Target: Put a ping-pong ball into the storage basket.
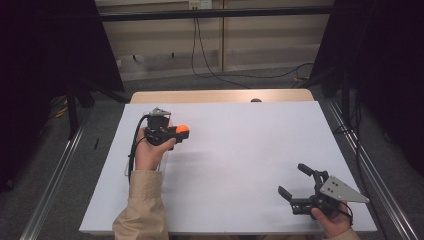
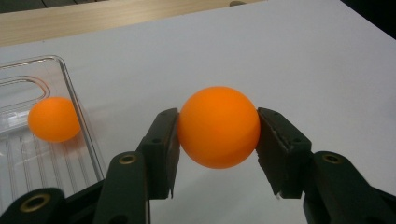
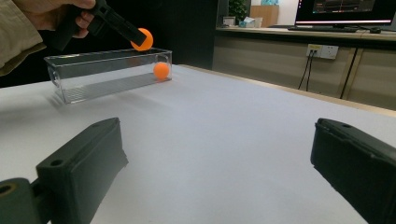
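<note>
Nearest the high camera, the right gripper (image 1: 295,182) rests low at about five o'clock on the white table (image 1: 240,150), jaws spread wide and empty, seemingly parked out of the way. At ten o'clock the left gripper (image 1: 181,132) pinches an orange ball (image 2: 218,127) between its pads, lifted beside the clear tray (image 3: 107,74), probably for dropping in next to the second ball (image 3: 161,70). A ball has no long axis; the tray's runs away from the person
</note>
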Action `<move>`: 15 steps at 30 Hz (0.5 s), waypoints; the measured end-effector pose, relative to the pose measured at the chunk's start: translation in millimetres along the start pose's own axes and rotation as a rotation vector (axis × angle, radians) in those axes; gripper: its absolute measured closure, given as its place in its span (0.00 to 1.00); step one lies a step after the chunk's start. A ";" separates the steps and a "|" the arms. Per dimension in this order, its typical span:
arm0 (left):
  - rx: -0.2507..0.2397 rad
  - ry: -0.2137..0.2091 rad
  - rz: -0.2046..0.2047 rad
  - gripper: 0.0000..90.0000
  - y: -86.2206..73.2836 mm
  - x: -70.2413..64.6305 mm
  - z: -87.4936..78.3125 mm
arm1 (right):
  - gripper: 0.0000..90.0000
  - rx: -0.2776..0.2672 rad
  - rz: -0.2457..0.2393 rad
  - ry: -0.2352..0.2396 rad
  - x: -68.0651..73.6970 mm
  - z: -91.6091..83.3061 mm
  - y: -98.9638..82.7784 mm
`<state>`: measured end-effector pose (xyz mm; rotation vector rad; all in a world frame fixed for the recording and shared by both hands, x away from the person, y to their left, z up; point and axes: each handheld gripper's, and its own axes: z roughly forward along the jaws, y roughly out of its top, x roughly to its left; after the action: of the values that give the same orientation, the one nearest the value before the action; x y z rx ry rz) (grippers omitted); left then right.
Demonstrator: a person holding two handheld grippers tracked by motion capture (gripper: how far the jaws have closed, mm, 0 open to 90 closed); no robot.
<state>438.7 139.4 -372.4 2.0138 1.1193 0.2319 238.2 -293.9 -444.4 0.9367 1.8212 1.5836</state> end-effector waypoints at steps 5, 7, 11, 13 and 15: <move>-0.004 0.007 -0.008 0.56 -0.6 1.6 -1.7 | 0.03 0.001 0.000 0.000 0.0 0.1 0.0; -0.003 0.006 -0.011 0.56 -0.8 2.1 -2.3 | 0.03 0.000 0.000 0.000 -0.1 0.1 0.0; -0.007 0.009 -0.013 0.56 -1.1 3.9 -4.3 | 0.03 0.001 0.001 0.000 -0.1 0.0 0.0; -0.009 0.011 -0.014 0.56 -1.4 4.8 -5.4 | 0.03 0.001 0.000 0.001 0.0 0.2 -0.1; -0.009 0.012 -0.016 0.56 -1.6 6.0 -6.5 | 0.03 0.000 0.000 0.001 -0.1 0.2 0.0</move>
<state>438.0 148.2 -370.5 1.9972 1.1394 0.2409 238.4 -293.8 -444.4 0.9364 1.8218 1.5839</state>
